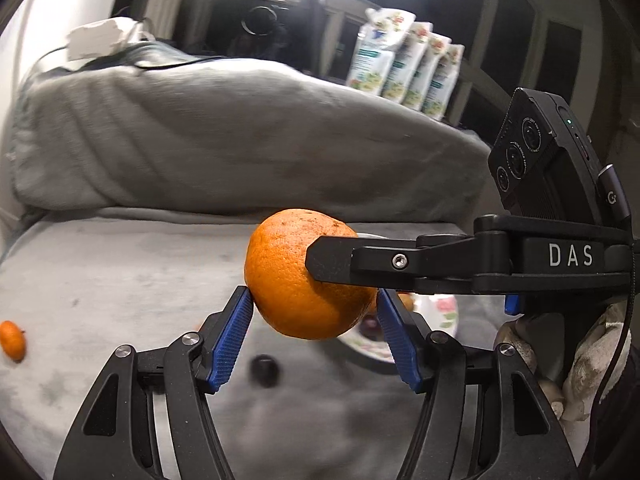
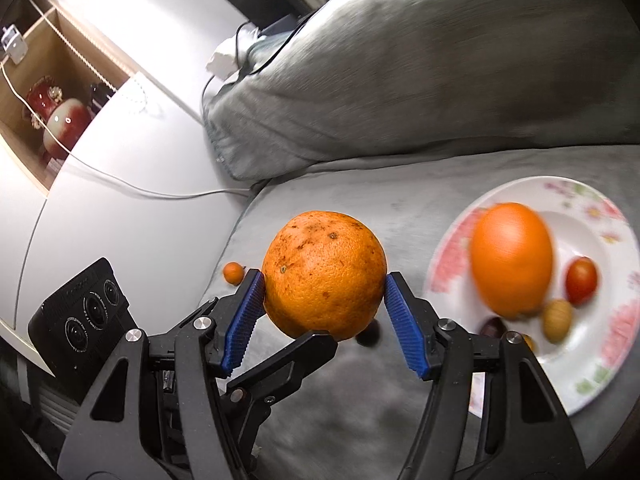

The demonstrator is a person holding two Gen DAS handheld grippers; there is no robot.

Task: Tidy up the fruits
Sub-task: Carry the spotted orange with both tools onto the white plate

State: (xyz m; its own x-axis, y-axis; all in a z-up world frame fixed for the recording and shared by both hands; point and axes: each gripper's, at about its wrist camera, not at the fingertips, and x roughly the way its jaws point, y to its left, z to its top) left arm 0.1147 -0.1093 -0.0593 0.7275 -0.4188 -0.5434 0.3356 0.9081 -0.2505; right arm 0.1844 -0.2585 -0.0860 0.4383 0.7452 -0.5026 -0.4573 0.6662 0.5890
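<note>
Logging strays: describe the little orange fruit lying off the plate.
Start at the grey blanket, on the side of the speckled orange away from the flowered plate. Near the blanket's edge lies a tiny orange fruit, smaller than that orange and bright, unlike the dark stray fruit.

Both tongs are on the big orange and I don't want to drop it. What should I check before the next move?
1. Left tongs on the large speckled orange: both blue pads touch it, ok.
2. Right tongs on the same orange: both pads touch it, ok.
3. Which tongs bears the weight: cannot tell.
4. Room on the white floral plate: a bare patch shows beside the smooth orange, ok.
5. Loose fruit gathered: the small mandarin and the dark round fruit lie on the grey blanket, not ok.
</note>
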